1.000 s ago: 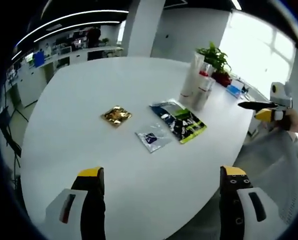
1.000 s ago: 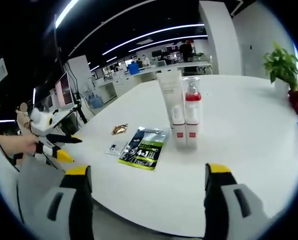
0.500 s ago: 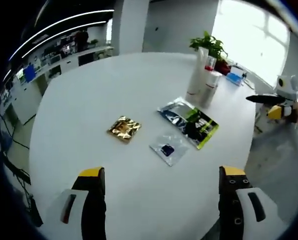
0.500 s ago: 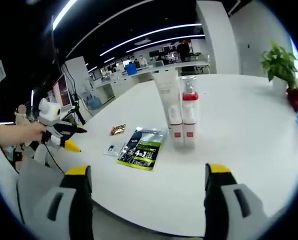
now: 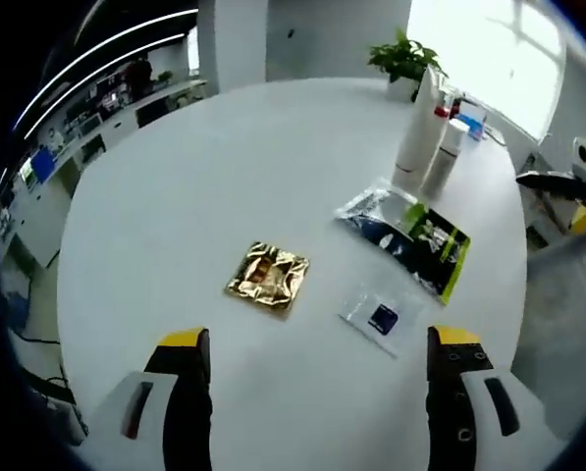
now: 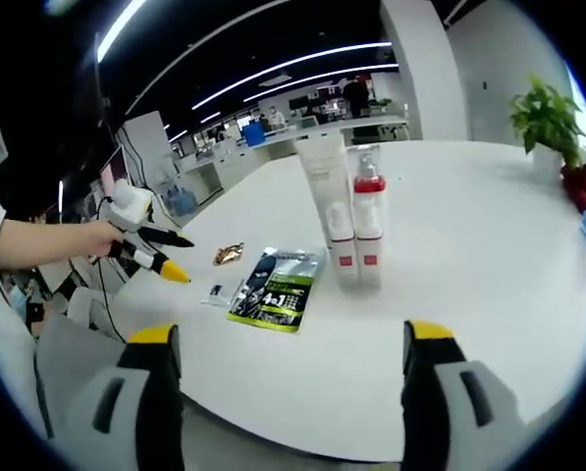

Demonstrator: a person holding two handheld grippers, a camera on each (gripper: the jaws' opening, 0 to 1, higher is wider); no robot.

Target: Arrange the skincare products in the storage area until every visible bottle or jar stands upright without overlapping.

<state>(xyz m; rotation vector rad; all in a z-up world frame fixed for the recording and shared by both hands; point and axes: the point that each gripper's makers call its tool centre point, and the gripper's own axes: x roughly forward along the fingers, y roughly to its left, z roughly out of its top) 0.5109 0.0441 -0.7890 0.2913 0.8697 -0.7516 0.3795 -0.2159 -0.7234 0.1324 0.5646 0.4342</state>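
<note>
- A white round tabletop (image 5: 175, 196) in an open office carries a gold sachet (image 5: 268, 278), a clear sachet (image 5: 381, 317) and a dark pouch (image 5: 410, 235).
- The bottles (image 6: 351, 231) stand upright together beyond the pouch.
- Left tongs (image 5: 312, 343) and right tongs (image 6: 288, 339) both gape wide, holding nothing.

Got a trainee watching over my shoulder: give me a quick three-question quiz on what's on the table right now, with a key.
1. True or false: the gold foil sachet lies flat on the white table.
2. Which flat item lies nearest the standing bottles? A) gold foil sachet B) small clear sachet C) green-and-black pouch
3. Fill in: the left hand-held gripper has its jaws ____, with nothing between them.

Key: 1 true; 2 C; 3 open. The right hand-held gripper is also open and holds nothing.
</note>
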